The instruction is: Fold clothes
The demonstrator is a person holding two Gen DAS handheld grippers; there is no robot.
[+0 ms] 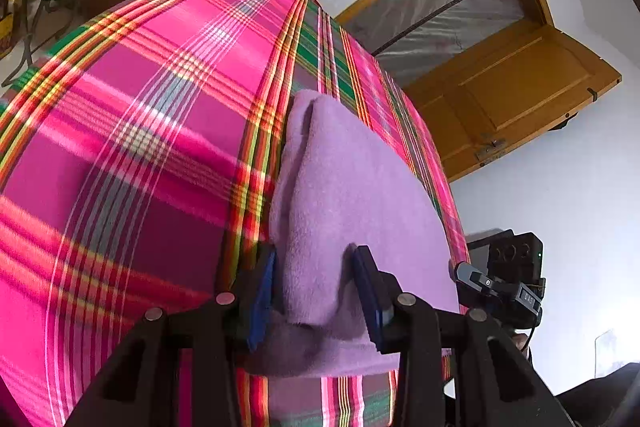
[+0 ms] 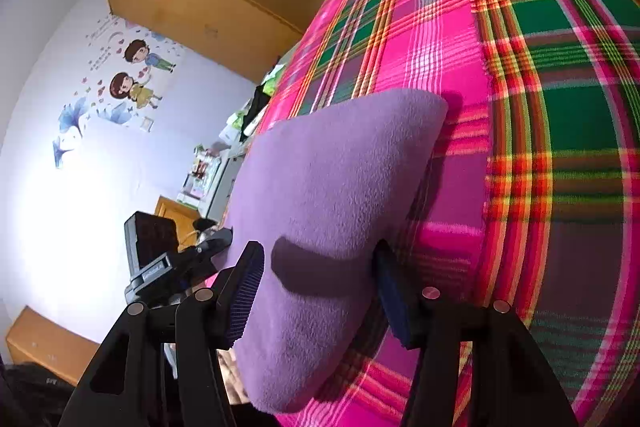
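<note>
- Right now my left gripper points forward over the bed, its blue pads set either side of a raised fold of the purple fleece cloth; the gap is narrow and the fabric bunches between the jaws, so it looks pinched.
- Meanwhile my right gripper is tilted steeply to one side, jaws set wider around the cloth's lifted edge; I cannot tell whether the pads actually press it.
- The cloth lies on the pink plaid bedspread, partly lifted off it between both tools.
- Beyond the bed stand a wooden door and a wall with cartoon stickers.
</note>
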